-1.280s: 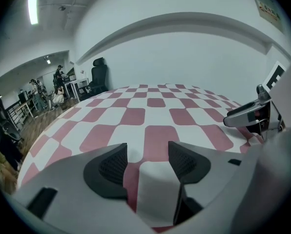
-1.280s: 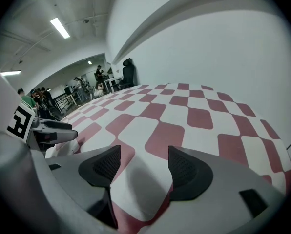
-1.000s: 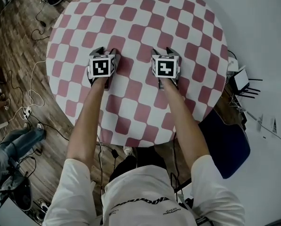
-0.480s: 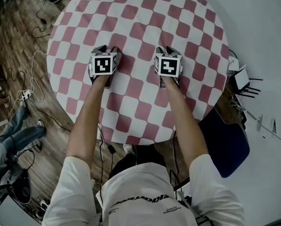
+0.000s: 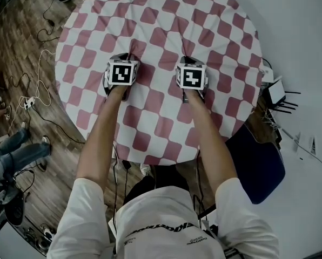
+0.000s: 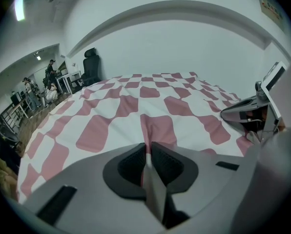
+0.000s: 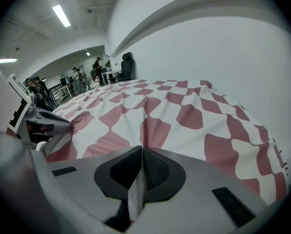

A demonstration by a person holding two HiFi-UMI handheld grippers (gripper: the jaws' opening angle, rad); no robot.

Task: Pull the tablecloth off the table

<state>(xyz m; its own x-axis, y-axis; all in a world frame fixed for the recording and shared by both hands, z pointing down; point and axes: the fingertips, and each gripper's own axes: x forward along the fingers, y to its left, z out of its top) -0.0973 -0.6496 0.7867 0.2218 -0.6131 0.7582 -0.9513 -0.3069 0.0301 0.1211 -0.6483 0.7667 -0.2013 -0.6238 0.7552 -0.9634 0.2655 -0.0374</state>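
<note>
Wooden floor [image 5: 20, 53], with loose cables [image 5: 39, 74] trailing across it, is filling the left of the head view. The red-and-white checked tablecloth [image 5: 166, 26] is lying spread over the whole round table top, its near edge hanging just in front of the person. The person's two bare forearms [image 5: 99, 139] are reaching out over the near half of the cloth. Left gripper [image 5: 124, 58] and right gripper [image 5: 187, 61] are resting side by side on the cloth, well apart, each carrying its marker cube [image 5: 122, 73]. The jaws of both have just been closing. In the left gripper view, the left gripper [image 6: 148, 147] is pinching a raised fold of cloth [image 6: 144, 128]. In the right gripper view, the right gripper [image 7: 141, 150] is pinching a similar fold [image 7: 145, 128]. Creases are radiating from both pinches.
</note>
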